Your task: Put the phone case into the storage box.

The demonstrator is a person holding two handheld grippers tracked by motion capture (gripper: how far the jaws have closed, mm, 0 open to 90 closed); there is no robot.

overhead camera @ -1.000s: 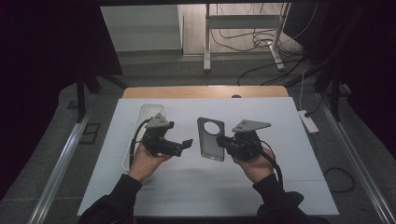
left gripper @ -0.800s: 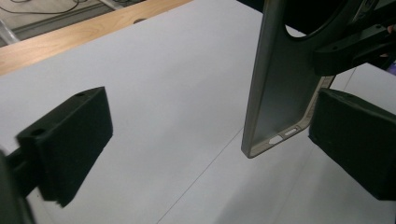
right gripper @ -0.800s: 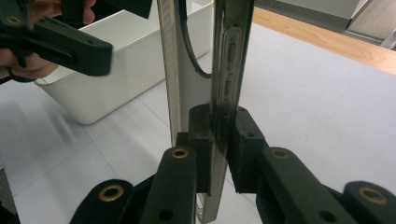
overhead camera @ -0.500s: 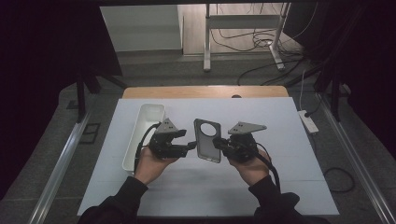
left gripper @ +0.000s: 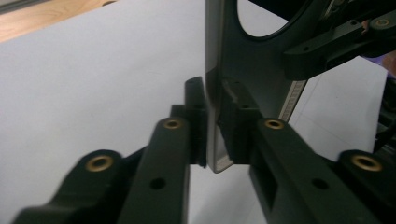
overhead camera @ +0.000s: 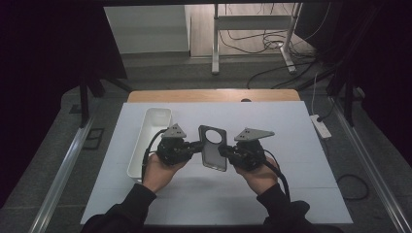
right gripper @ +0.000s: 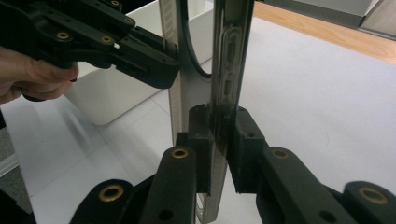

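**Count of items on and around the table**

Grippers: two, the left gripper (overhead camera: 196, 146) and the right gripper (overhead camera: 224, 151), one per hand. Hands: two. Phone case (overhead camera: 213, 148): one, dark, with one round cut-out. White bin (overhead camera: 150, 141): one. Table (overhead camera: 291, 145): one. Power strip (overhead camera: 320, 126) beside it: one.

phone case (left gripper: 252, 70) top cut off by frame edge, white bin (right gripper: 116, 88) partly hidden behind left tongs (right gripper: 175, 70)
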